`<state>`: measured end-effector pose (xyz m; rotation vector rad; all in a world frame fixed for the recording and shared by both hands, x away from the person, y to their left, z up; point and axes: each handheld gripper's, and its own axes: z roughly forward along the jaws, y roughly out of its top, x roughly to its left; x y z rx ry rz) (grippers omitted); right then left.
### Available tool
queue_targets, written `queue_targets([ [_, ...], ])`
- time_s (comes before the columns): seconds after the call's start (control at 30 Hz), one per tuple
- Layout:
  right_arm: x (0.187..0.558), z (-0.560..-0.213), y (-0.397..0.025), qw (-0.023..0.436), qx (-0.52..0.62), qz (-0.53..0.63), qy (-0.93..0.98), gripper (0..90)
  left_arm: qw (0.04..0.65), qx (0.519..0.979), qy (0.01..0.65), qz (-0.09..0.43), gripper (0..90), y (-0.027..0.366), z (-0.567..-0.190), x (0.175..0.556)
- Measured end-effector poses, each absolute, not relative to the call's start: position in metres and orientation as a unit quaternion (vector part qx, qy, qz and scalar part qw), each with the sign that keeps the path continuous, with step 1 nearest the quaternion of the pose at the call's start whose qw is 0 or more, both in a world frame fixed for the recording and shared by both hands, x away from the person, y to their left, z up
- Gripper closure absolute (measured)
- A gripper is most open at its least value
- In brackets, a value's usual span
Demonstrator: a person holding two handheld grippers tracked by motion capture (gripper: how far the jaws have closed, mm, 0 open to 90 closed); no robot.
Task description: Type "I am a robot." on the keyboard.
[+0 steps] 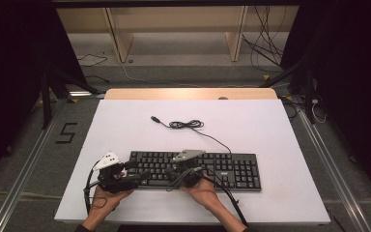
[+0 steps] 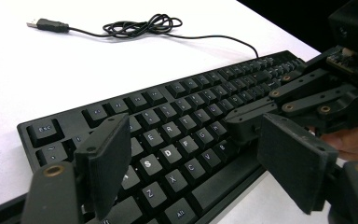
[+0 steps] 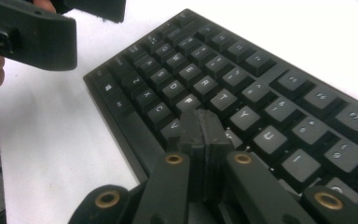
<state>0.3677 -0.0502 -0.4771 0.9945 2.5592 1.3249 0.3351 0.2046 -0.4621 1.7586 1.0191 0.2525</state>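
Note:
A black keyboard (image 1: pixel 222 166) lies on the white table (image 1: pixel 125 130), its cable running back to a loose coil (image 1: pixel 186 124) and a USB plug (image 1: pixel 154 118). My left gripper (image 1: pixel 141 175) hovers over the keyboard's left end. In the left gripper view its jaws (image 2: pixel 198 142) stand wide open over the letter keys (image 2: pixel 168 154) with nothing between them. My right gripper (image 1: pixel 172 172) points left across the middle keys. Its jaws (image 3: pixel 200 128) are shut with nothing held, tips down at the keys beside F and T. The right gripper's fingertips (image 2: pixel 242 122) meet the key row.
The white board ends close to the keyboard's front edge, where both hands (image 1: pixel 205 191) rest. The left gripper's body (image 3: pixel 32 32) hangs at the upper left of the right gripper view. Wooden shelving (image 1: pixel 174 29) and floor cables (image 1: pixel 265 48) lie beyond the table.

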Motion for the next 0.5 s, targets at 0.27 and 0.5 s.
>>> queue_targets([
  [0.27, 0.3680, -0.4824, -0.0456, 0.044, 0.326, 0.424, 0.843, 90.0, 0.521, 0.734, 0.424, 0.105, 25.4, 0.2046, -0.4621, 0.3350],
  [0.5, 0.3661, -0.4870, -0.0433, 0.051, 0.324, 0.418, 0.847, 90.0, 0.523, 0.733, 0.422, 0.107, 25.5, 0.2050, -0.4614, 0.3344],
])
